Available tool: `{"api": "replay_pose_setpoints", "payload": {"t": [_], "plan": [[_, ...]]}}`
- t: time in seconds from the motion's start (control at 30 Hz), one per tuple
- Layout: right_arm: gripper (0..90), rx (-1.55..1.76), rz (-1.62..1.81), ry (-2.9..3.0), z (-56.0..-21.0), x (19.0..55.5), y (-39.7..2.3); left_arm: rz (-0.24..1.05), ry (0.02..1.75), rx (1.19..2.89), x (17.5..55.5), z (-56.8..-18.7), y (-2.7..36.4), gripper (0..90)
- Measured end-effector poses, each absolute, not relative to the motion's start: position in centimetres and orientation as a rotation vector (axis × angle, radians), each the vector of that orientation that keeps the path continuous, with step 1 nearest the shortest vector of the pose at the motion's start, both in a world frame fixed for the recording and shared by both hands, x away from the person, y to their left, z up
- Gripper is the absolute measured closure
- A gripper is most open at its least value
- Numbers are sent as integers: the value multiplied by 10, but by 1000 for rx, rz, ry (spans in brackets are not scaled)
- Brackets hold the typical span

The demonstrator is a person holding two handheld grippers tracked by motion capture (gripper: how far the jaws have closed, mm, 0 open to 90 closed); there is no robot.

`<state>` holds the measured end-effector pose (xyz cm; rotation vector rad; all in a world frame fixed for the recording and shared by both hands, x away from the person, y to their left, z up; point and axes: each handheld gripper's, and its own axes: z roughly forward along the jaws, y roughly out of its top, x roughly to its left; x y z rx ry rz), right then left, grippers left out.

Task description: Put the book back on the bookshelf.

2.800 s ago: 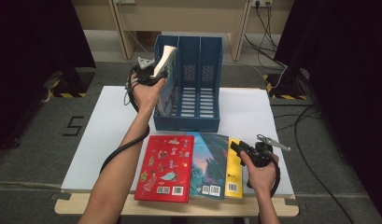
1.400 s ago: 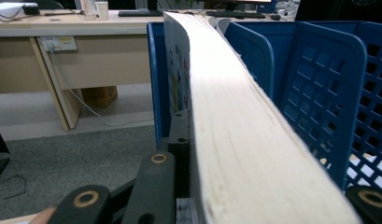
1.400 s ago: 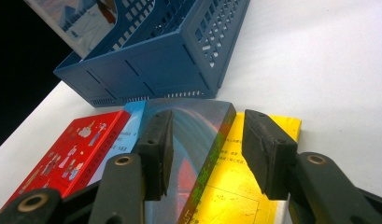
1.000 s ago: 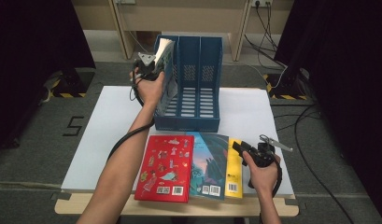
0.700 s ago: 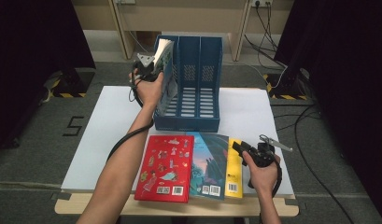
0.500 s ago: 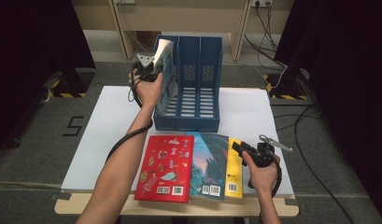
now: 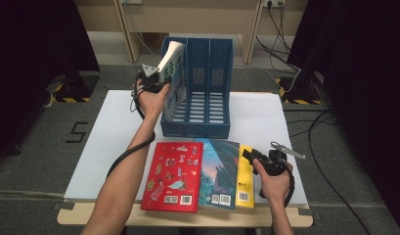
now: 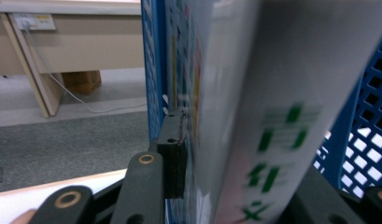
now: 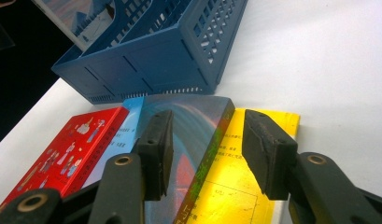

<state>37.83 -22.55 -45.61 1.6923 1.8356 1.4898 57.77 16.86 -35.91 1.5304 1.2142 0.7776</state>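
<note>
Here the white table (image 7: 114, 132) sits on a wooden base in a room with grey carpet floor (image 7: 36, 147), black curtains (image 7: 36, 34) at both sides and a pale wooden bench (image 7: 192, 14) at the far end, with cables on the floor at the right. A blue file rack (image 7: 202, 98) with three slots stands at the middle of the table. The left claw (image 7: 156, 78) holds a book (image 7: 172, 73) upright in the rack's leftmost slot; its jaws have just been opening, and the book is between them. In the left gripper view one pad (image 8: 172, 154) lies along the cover, but whether it presses I cannot tell. Near the table's front edge lie a red book (image 7: 173, 176), a dark blue-green book (image 7: 219, 171) and a yellow book (image 7: 245, 174), side by side and partly overlapping. The right claw (image 7: 254, 159) hovers released above the yellow book's edge, jaws apart with nothing between the pads.
</note>
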Motion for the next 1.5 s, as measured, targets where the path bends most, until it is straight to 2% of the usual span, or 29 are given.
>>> {"api": "replay_pose_setpoints", "payload": {"t": [0.3,0.53,0.8,1.0,1.5], "plan": [[540,1694,1483,1849,-458,379,-225,782,1203,1548,587,-346,164,656],[538,1707,1477,1864,-460,379,-224,783,1231,1605,593,-341,158,732],[539,1703,1487,1853,-459,379,-225,831,1255,1511,589,-341,161,740],[539,1703,1488,1854,-459,380,-226,931,1242,1412,584,-336,159,738],[539,1692,1495,1836,-457,378,-230,985,1277,1431,589,-356,152,730]]}}
